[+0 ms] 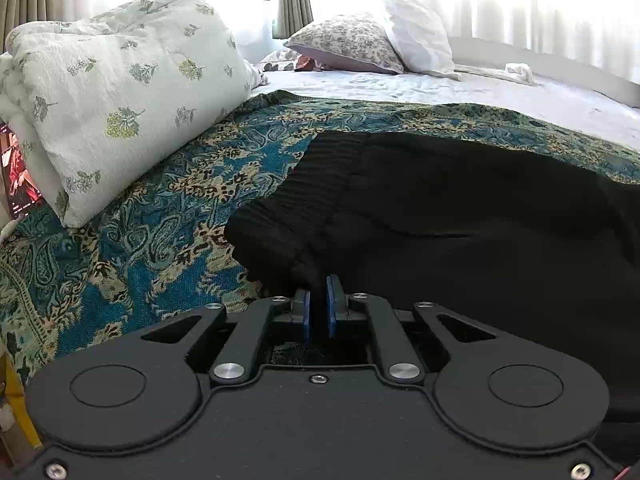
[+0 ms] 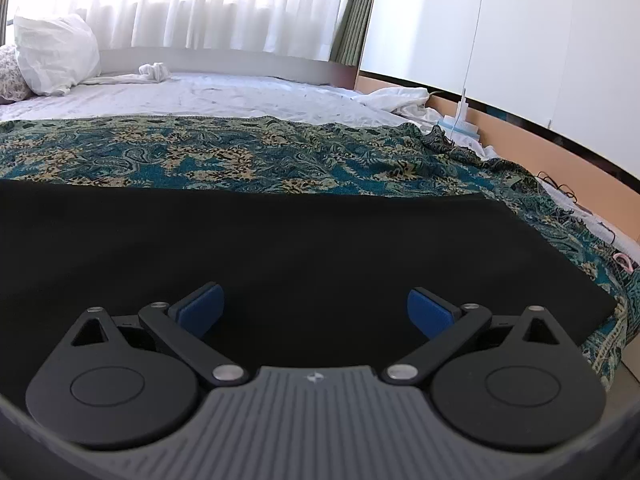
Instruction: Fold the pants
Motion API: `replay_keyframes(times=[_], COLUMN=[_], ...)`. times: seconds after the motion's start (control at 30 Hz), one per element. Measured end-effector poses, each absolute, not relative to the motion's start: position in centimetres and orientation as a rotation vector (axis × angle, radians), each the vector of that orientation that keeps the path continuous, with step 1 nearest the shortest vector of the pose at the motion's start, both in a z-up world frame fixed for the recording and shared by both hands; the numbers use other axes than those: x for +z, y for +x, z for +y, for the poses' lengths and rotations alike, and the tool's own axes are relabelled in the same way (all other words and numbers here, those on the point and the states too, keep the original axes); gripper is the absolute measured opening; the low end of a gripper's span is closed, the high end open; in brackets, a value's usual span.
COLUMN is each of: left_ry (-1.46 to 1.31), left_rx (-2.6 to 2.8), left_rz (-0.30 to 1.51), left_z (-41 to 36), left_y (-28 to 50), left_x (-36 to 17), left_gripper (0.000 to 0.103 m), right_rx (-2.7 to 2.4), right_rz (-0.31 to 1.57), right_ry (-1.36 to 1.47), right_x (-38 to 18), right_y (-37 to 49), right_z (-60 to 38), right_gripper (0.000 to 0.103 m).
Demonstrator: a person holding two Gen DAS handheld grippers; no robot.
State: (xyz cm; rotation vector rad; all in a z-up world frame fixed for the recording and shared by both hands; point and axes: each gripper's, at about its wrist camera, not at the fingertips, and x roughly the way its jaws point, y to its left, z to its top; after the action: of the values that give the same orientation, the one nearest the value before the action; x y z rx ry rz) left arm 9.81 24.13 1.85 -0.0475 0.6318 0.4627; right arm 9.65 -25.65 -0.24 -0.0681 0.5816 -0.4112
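Pants (image 1: 460, 216) look soft, limp — best pinched at waistband; left gripper (image 1: 318, 300) seemingly clamps it near the bed (image 2: 240, 92) edge, right gripper (image 2: 316, 312) gapes — empty.

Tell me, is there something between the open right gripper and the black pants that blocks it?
Nothing visible does. The right gripper hangs open directly over the black pants, with only bare cloth between its fingers. The left gripper is already shut on the ribbed waistband.
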Motion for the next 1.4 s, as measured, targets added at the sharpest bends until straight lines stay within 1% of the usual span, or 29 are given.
replay_keyframes(times=[0.27,0.37,0.4,0.43,0.5,0.67,0.8,0.87,0.93,0.97,1.0,1.03,1.07,1.2,1.3,1.4], left_ry=[-0.019,-0.057,-0.074,-0.089,-0.095,-0.036,-0.049,-0.059,-0.053,-0.047,-0.043,-0.041,-0.041,-0.042,-0.034,0.000], left_rx=[0.468,0.460,0.453,0.443,0.442,0.400,0.243,0.143,0.059,0.022,-0.014,-0.045,-0.074,-0.140,-0.141,-0.084], left_rz=[0.636,0.641,0.641,0.639,0.625,0.544,0.535,0.567,0.603,0.620,0.640,0.662,0.684,0.734,0.759,0.754], left_z=[23.6,23.7,23.7,23.7,23.3,20.9,17.9,15.7,13.3,12.2,11.0,9.8,8.8,5.4,4.5,4.4], left_y=[10.0,9.8,9.7,9.5,9.2,9.2,11.6,13.5,15.4,16.2,17.1,17.9,18.8,21.5,23.6,25.9], left_x=[1.8,2.4,2.7,3.0,3.9,7.3,9.2,9.2,8.8,8.5,8.0,7.6,7.2,5.7,4.6,3.9], left_gripper=[0.011,0.021,0.030,0.041,0.053,0.054,0.055,0.051,0.043,0.042,0.036,0.027,0.023,0.023,0.023,0.023], right_rx=[-0.375,-0.374,-0.377,-0.384,-0.395,-0.348,-0.235,-0.187,-0.140,-0.122,-0.103,-0.083,-0.061,0.034,0.051,0.073], right_rz=[0.605,0.606,0.605,0.601,0.591,0.527,0.521,0.530,0.536,0.544,0.554,0.564,0.575,0.642,0.638,0.659], right_ry=[0.039,0.044,0.042,0.034,0.011,0.014,0.077,0.095,0.093,0.082,0.071,0.064,0.060,0.013,-0.067,-0.047], right_x=[-0.3,-0.4,-0.4,-0.2,0.2,2.6,4.3,4.5,4.3,4.0,3.6,3.3,2.8,0.8,0.3,0.0], right_y=[9.6,9.5,9.5,9.4,9.2,8.5,9.4,10.2,10.9,11.2,11.4,11.5,11.4,10.9,10.4,10.5], right_z=[-27.3,-27.3,-27.2,-27.1,-26.8,-25.4,-23.7,-22.4,-20.9,-20.0,-19.1,-18.3,-17.6,-14.6,-13.1,-13.1], right_gripper=[0.103,0.103,0.103,0.103,0.103,0.103,0.103,0.103,0.103,0.103,0.103,0.103,0.103,0.103,0.103,0.103])
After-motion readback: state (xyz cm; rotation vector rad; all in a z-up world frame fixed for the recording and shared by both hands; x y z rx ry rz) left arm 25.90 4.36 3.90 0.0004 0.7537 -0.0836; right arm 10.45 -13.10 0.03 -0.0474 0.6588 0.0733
